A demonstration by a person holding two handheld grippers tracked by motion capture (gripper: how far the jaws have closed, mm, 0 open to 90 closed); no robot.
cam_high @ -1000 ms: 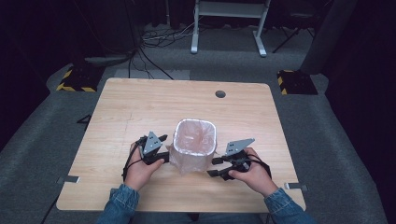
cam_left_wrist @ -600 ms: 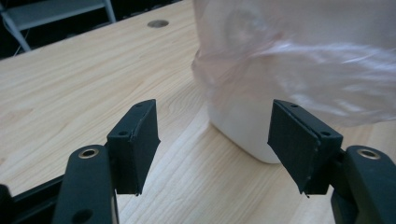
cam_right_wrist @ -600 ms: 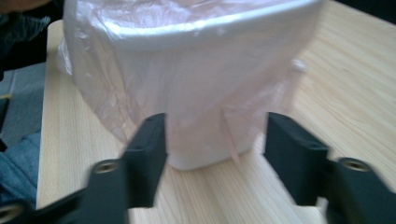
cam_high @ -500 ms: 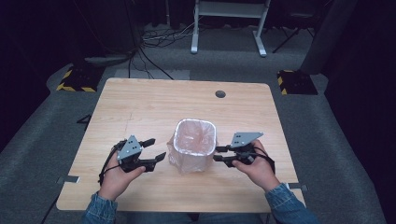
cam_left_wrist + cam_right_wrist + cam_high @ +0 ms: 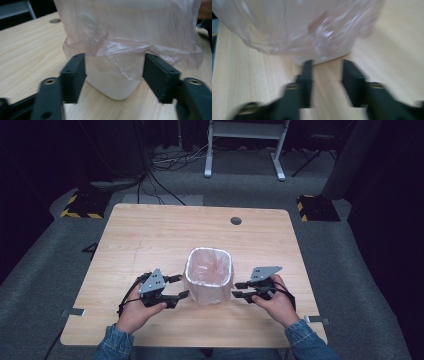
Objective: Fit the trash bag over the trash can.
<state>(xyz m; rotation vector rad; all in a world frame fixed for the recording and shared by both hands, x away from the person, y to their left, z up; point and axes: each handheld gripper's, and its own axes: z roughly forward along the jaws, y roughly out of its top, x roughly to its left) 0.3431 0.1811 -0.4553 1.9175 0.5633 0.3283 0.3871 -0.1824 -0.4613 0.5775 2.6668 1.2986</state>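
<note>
A small white bin lined with a thin pink plastic bag stands on the front middle of the wooden table. My left gripper is at the bin's left side. Its jaws have just been closing but stand open. In the left gripper view the bag's loose hem and the bin's lower corner lie just past my left gripper, untouched. My right gripper is at the bin's right side. In the blurred right gripper view my right gripper stops short of the bin's base. Its jaws have just been opening, with nothing between them.
A dark round hole sits in the tabletop at the back. Beyond the table a white metal frame, floor cables and two yellow-and-black striped blocks rest on the grey floor.
The left gripper drew away from the bin to the left, then came back close to its side. The right gripper shifted slightly to the right, off the bin's side.
</note>
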